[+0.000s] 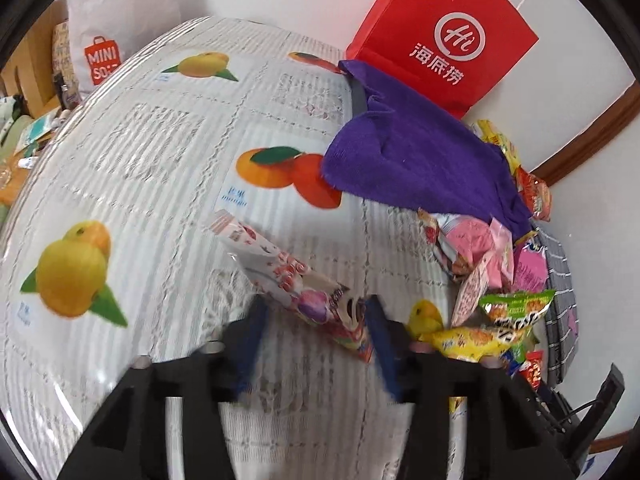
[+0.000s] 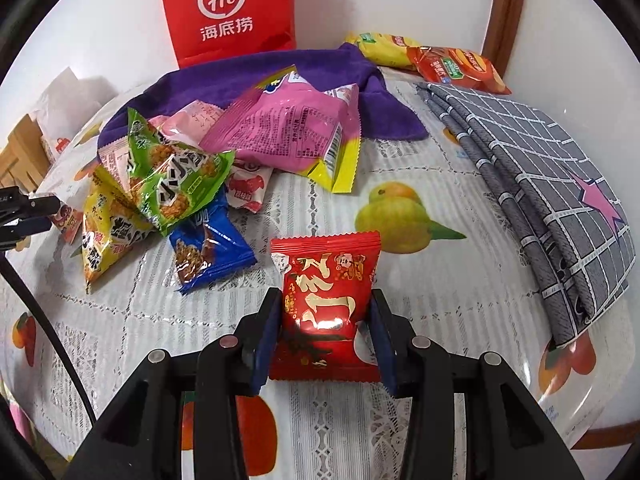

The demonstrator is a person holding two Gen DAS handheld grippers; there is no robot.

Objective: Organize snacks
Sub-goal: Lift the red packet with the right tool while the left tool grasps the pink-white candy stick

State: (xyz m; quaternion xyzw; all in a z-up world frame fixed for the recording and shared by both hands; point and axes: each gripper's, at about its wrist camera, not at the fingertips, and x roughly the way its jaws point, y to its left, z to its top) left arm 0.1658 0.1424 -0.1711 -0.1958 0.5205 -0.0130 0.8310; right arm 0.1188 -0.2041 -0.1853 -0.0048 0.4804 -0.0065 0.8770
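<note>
Red packet (image 2: 326,304): between the right claw (image 2: 325,334) fingers, gripped at mid-body above the tabletop (image 2: 400,320); likely light, crinkly, slippery foil, so hold the flat body.
White packet (image 1: 292,280): left claw (image 1: 316,344) pinches one end.
Snack pile (image 2: 172,184): loose beside a purple cloth (image 2: 320,68).
Room: red bag (image 2: 228,8) against a white wall.
</note>
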